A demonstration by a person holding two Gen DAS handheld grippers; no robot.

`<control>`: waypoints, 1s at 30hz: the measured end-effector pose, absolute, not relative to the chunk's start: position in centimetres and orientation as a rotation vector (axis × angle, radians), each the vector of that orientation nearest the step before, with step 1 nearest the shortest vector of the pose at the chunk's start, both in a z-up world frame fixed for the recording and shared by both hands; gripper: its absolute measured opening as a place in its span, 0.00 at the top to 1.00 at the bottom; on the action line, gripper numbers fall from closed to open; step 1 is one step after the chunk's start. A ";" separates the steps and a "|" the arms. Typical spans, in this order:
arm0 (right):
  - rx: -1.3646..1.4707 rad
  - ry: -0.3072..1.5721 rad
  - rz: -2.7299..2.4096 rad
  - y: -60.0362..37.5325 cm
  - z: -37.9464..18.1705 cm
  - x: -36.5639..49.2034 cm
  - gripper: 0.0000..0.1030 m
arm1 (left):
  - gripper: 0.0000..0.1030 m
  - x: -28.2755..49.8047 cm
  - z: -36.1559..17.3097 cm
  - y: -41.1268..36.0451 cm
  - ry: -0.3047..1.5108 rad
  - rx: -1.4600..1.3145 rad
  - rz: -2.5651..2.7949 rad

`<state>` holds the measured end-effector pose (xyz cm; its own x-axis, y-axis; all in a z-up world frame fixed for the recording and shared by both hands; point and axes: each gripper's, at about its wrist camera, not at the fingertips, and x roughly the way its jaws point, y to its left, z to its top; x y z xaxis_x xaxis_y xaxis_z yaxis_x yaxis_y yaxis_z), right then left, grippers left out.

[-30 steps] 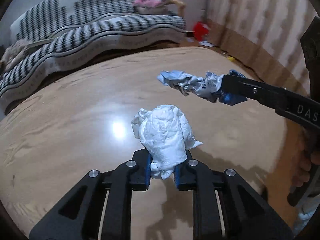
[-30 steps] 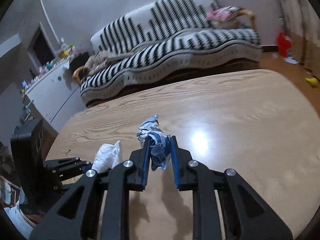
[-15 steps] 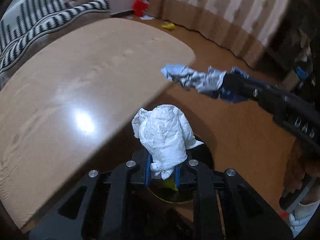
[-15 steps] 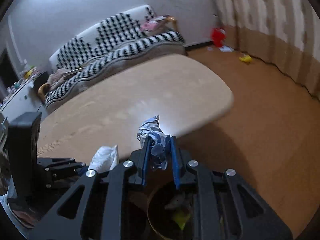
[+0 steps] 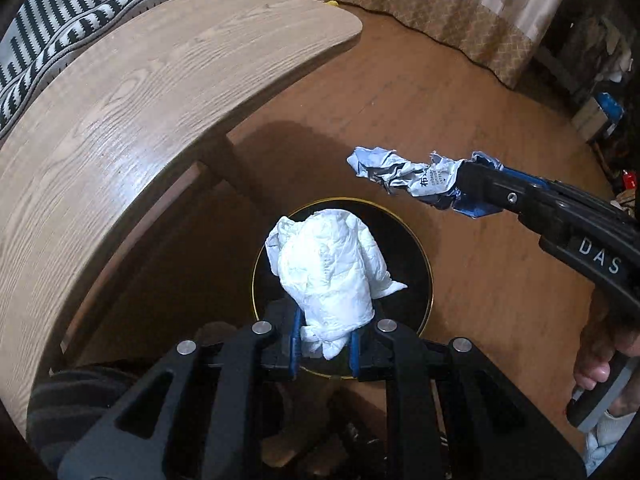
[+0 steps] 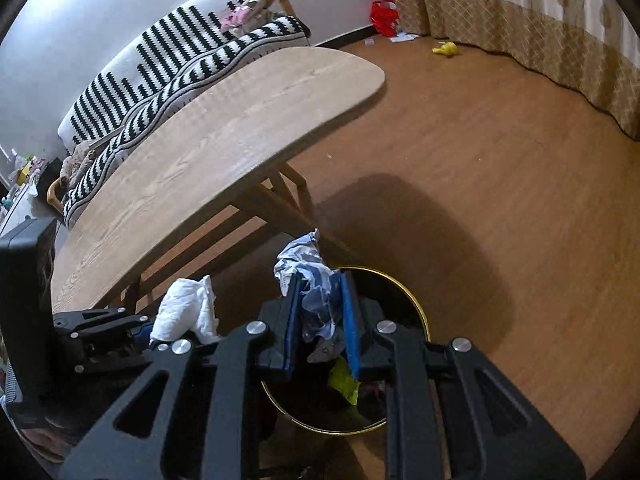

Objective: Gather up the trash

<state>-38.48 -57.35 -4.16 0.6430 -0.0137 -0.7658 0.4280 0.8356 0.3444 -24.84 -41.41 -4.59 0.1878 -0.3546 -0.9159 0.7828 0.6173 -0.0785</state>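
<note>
My left gripper (image 5: 325, 344) is shut on a crumpled white tissue (image 5: 332, 268) and holds it above the black round bin with a gold rim (image 5: 424, 256) on the floor. My right gripper (image 6: 320, 320) is shut on a crumpled blue and white wrapper (image 6: 308, 264), also over the bin (image 6: 416, 308). The wrapper (image 5: 404, 176) and the right gripper (image 5: 480, 188) show in the left wrist view, right of the tissue. The tissue (image 6: 184, 312) and the left gripper (image 6: 140, 330) show at the left in the right wrist view. Yellow-green trash (image 6: 344, 378) lies in the bin.
The oval wooden table (image 5: 140, 92) stands to the left, its legs (image 6: 280, 204) next to the bin. A black and white striped sofa (image 6: 172, 64) is behind it. Curtains (image 6: 520, 12), a red bag (image 6: 384, 16) and a yellow item (image 6: 444, 48) are across the wooden floor.
Both grippers have swung away from the tabletop, down and to the right, with their trash still held. They now hang over the bin on the floor.
</note>
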 end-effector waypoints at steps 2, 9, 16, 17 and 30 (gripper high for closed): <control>0.543 0.851 -0.266 -57.3 -4.5 -38.4 0.81 | 0.84 -24.4 -4.8 -41.5 1.122 0.465 -0.843; 0.536 0.875 -0.271 -57.1 -4.8 -37.4 0.81 | 0.84 -25.2 -5.4 -42.3 1.132 0.470 -0.847; 0.552 0.910 -0.322 -57.2 -5.4 -36.6 0.31 | 0.05 -24.9 -6.3 -42.8 1.135 0.501 -0.807; 0.540 0.893 -0.366 -57.4 -5.1 -36.8 0.05 | 0.05 -24.9 -6.1 -42.6 1.120 0.486 -0.809; 0.318 0.783 -0.726 -54.7 -1.2 -29.8 0.06 | 0.06 -16.9 0.8 -35.4 1.014 0.317 -0.678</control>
